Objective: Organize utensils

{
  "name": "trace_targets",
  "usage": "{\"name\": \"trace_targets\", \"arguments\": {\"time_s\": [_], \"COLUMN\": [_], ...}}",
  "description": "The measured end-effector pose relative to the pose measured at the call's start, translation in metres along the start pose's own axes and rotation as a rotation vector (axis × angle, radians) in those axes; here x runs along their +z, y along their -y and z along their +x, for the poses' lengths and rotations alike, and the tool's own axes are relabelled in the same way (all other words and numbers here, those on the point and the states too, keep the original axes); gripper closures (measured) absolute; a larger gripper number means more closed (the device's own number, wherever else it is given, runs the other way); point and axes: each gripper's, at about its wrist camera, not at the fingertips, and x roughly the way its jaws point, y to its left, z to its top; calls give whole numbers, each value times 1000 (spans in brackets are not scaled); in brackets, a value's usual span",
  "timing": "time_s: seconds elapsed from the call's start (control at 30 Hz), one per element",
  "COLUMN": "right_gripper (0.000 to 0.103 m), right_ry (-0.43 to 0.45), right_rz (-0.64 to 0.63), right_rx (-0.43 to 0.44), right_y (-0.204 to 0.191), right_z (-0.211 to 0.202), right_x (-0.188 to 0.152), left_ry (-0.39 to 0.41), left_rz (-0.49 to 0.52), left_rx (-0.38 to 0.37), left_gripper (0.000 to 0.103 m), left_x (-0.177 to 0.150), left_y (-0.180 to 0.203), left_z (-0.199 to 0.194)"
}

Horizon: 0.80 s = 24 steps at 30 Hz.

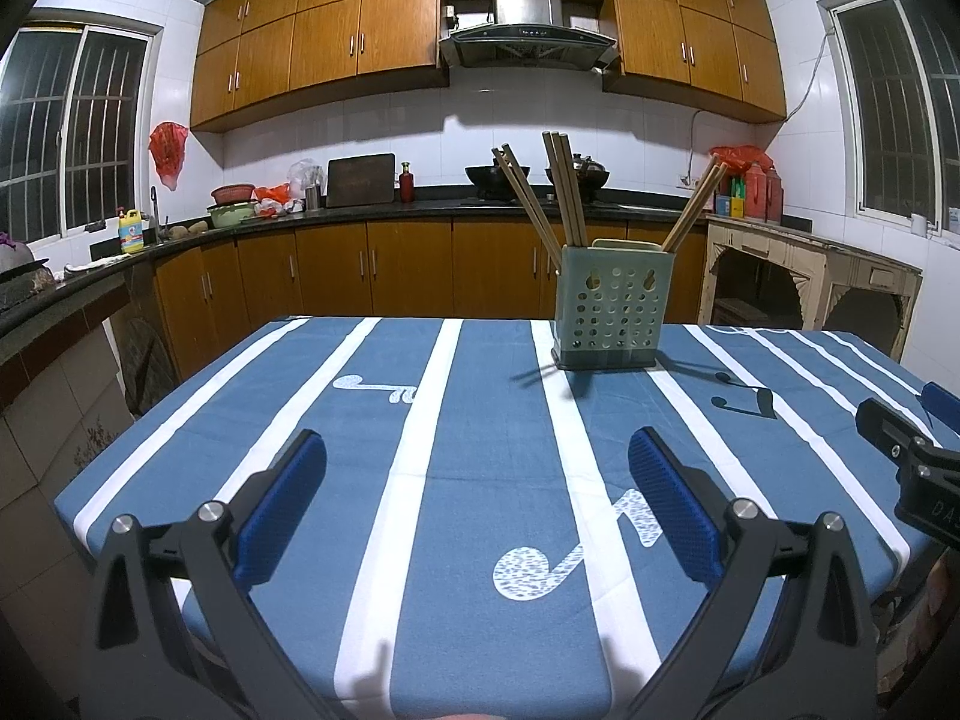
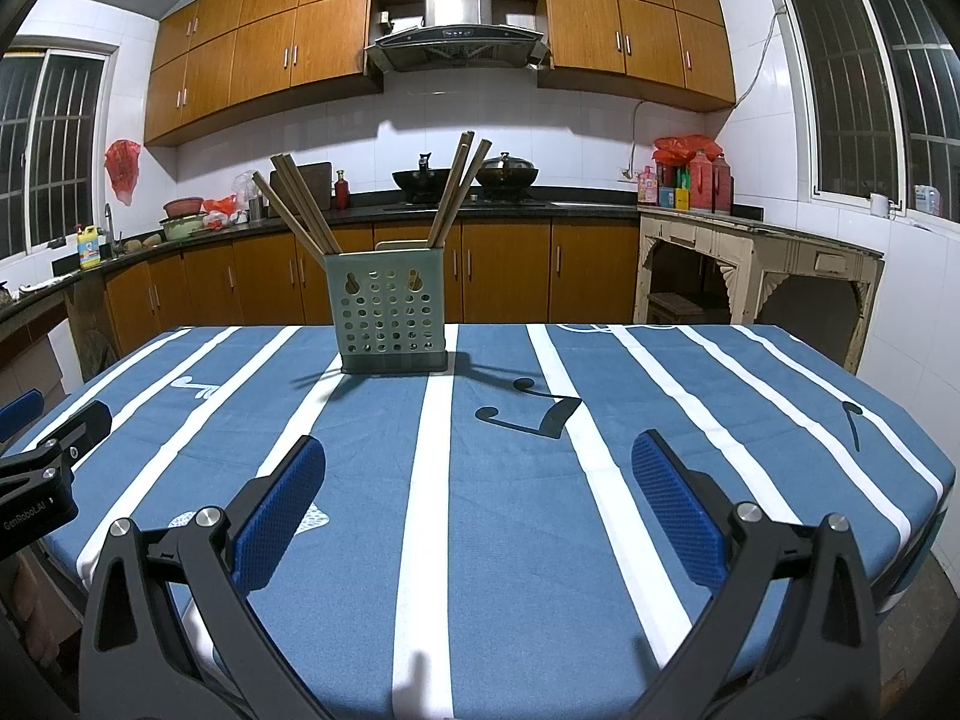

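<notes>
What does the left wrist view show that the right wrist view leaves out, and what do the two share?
Only the left wrist view shows the white note print on the near cloth and the right hand-held gripper at its right edge.

Only the right wrist view shows the cloth's right-hand edge, the floor beyond it, and the left hand-held gripper at its left edge.

Both show the green holder upright on the striped tablecloth, chopsticks fanned out of it, the camera's own hand-held gripper open and empty, and no utensil lying on the cloth.
</notes>
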Motion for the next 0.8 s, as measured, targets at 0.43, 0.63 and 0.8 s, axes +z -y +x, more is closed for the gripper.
{"name": "trace_targets", "arguments": {"time_s": [0.43,0.63,0.8], "right_gripper": [2,2,2], "right_ry": [-1,-2,-3], "right_rz": [0,-1,0], "right_rx": [0,1,0], "right_y": [0,0,0], "right_z": [-1,-1,-1], "right_x": [-2,-2,-2], "left_ry": [-1,1,-1], "left_rz": [0,-1,-2], "left_rx": [-1,-2,0], "left_gripper": [4,4,4], "left_x": [-1,-1,-3], "left_y": [0,0,1], "left_z": [0,0,1]}}
